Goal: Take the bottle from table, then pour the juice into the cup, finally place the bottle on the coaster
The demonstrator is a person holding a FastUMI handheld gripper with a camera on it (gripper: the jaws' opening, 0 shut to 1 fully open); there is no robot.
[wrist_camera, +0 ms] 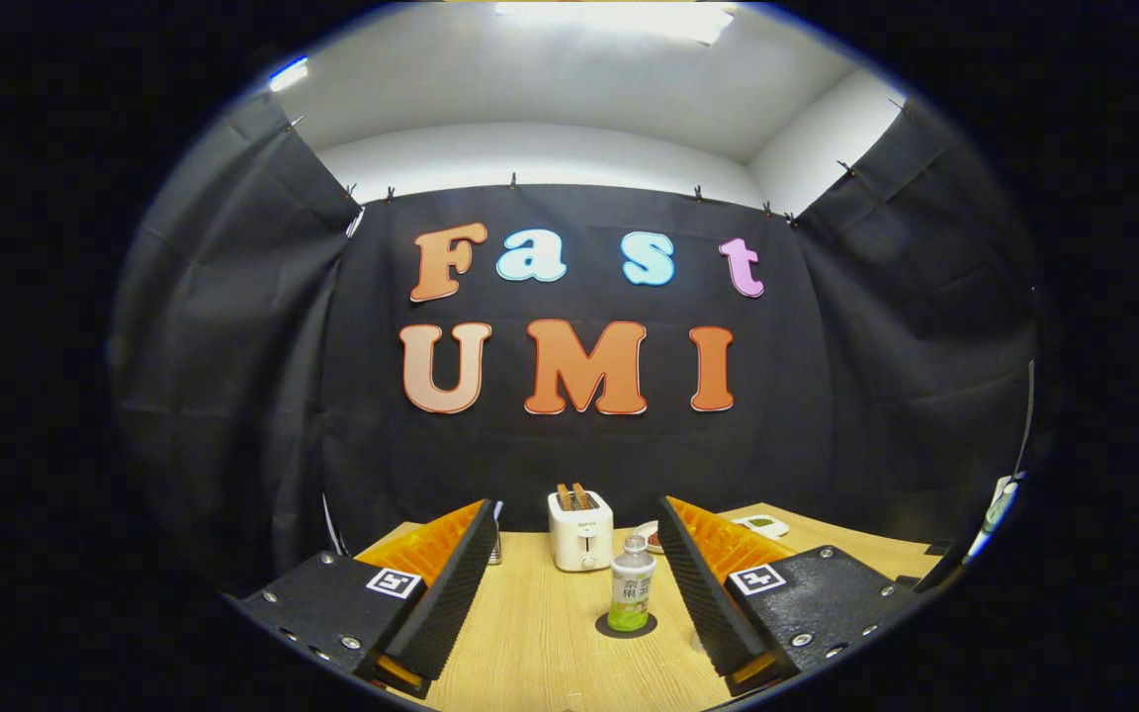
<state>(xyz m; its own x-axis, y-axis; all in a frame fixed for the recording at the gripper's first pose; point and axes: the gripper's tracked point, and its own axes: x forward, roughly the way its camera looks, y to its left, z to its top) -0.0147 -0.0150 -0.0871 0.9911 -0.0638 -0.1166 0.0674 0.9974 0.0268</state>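
Seemingly you are at the finish: your fingers (pixel 577 583) are spread wide and empty, with the small clear plastic bottle of green juice (pixel 631 591) upright on the dark round coaster (pixel 626 626) on the wooden tabletop (pixel 540 633), near the white toaster (pixel 580 531).

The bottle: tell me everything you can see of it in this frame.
The bottle is small, of clear plastic, with a pale cap, a white label band and green liquid low inside. It stands upright on a dark round coaster on the wooden table, in front of the white toaster. The gripper is open; its fingers flank the bottle without touching it, the bottle nearer the right one.
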